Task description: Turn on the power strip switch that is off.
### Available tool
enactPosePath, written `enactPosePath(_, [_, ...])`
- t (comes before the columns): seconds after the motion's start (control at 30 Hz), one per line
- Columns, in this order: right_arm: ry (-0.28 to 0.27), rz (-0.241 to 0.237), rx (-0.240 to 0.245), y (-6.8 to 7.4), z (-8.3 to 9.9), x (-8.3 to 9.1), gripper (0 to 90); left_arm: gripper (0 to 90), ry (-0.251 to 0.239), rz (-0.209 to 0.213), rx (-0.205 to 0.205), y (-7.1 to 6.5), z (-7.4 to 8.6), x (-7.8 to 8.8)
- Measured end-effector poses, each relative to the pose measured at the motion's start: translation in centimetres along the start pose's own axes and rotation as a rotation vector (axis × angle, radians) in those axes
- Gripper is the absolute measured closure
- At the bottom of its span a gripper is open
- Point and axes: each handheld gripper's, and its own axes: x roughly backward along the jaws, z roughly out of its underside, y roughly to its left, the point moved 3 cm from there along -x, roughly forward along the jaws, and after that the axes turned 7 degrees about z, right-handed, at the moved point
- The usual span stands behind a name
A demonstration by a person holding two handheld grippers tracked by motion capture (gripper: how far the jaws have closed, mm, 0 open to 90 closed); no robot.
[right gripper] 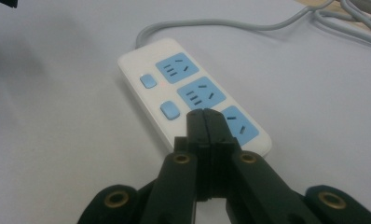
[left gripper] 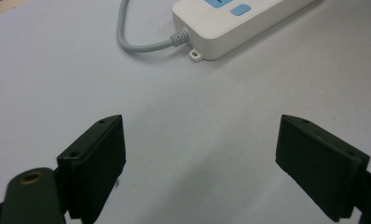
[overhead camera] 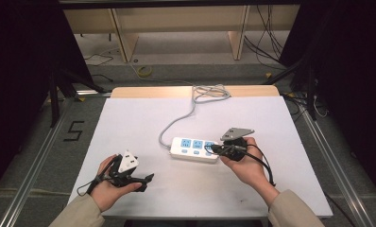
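A white power strip (overhead camera: 194, 149) with blue sockets and blue switch buttons lies mid-table, its grey cable (overhead camera: 176, 122) running to the far edge. My right gripper (overhead camera: 213, 148) is shut with nothing between its jaws, tips over the strip's right end near the third socket (right gripper: 240, 125). The strip (right gripper: 174, 93) lies lengthwise ahead in the right gripper view. My left gripper (overhead camera: 147, 182) rests open on the table's front left, jaws wide apart, well short of the strip (left gripper: 230, 23).
The white tabletop (overhead camera: 129, 123) has a wooden strip along its far edge. The grey cable coils (overhead camera: 210, 91) at the back centre. Loose wires and shelving legs lie on the floor beyond.
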Motion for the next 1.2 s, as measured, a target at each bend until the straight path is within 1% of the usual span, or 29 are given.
enactPosePath(0.27, [0.003, -0.002, -0.003, 0.1, -0.4, -0.3, 90.0, 15.6, 0.0, 0.003, 0.0, 0.0, 0.0, 0.0])
enactPosePath(0.4, [0.007, -0.007, 0.0, 0.2, -0.6, -0.6, 90.0, 15.6, 0.003, 0.003, -0.006, 0.0, 0.0, 0.0])
enactPosePath(0.73, [0.02, -0.023, 0.012, 0.8, -1.0, -1.1, 90.0, 15.5, 0.003, 0.002, -0.007, 0.0, 0.0, 0.0])
enactPosePath(1.2, [0.053, -0.033, 0.011, 1.2, -1.5, -1.8, 90.0, 15.4, 0.0, -0.001, -0.005, 0.0, 0.0, 0.0])
